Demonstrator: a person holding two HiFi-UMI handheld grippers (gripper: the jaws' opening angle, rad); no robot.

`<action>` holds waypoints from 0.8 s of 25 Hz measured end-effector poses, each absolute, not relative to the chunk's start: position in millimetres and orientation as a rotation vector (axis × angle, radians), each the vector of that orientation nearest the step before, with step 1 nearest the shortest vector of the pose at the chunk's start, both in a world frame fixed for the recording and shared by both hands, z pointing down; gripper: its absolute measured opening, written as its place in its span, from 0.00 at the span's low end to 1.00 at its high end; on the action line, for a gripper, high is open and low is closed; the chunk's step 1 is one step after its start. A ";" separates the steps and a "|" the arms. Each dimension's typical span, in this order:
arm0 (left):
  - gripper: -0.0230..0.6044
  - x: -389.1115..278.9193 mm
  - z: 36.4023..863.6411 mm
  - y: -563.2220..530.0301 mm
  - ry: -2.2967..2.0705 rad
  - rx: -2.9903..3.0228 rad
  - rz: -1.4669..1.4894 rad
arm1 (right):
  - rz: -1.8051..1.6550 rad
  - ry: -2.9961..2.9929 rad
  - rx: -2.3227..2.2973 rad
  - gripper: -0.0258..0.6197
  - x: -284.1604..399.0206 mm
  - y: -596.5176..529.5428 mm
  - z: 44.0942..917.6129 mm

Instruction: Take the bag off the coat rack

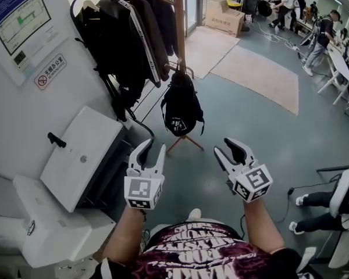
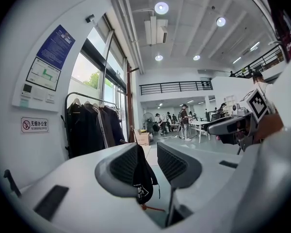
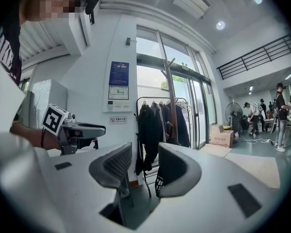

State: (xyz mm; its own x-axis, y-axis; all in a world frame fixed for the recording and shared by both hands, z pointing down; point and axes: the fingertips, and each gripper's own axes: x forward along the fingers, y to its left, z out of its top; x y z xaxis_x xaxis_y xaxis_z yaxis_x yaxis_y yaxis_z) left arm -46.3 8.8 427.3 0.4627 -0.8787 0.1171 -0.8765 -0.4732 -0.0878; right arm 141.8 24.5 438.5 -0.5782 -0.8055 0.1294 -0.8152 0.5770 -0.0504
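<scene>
Black bag (image 1: 182,106) hanging upright on wooden coat rack (image 1: 179,22) hook.

The person wears a dark shirt (image 1: 192,251) printed with pink-and-white lettering. The left gripper (image 1: 153,147) and right gripper (image 1: 225,147) are white, with dark ribbed inner faces and black-and-white marker cubes.

Bright, even daylight from tall windows (image 3: 157,89) and ceiling lamps (image 2: 160,8); both gripper views bulge fisheye-style, corners black.
</scene>
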 end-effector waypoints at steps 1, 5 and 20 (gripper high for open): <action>0.22 -44.6 429.0 6.2 1.615 -2.667 -0.236 | 0.164 -2.713 1.384 0.32 143.4 20.7 440.7; 0.22 -42.5 434.5 -0.1 1.655 -2.650 -0.259 | 0.182 -2.737 1.343 0.32 144.6 8.0 446.1; 0.22 -55.9 445.0 -23.0 1.694 -2.652 -0.321 | 0.233 -2.752 1.337 0.32 137.0 -21.0 451.1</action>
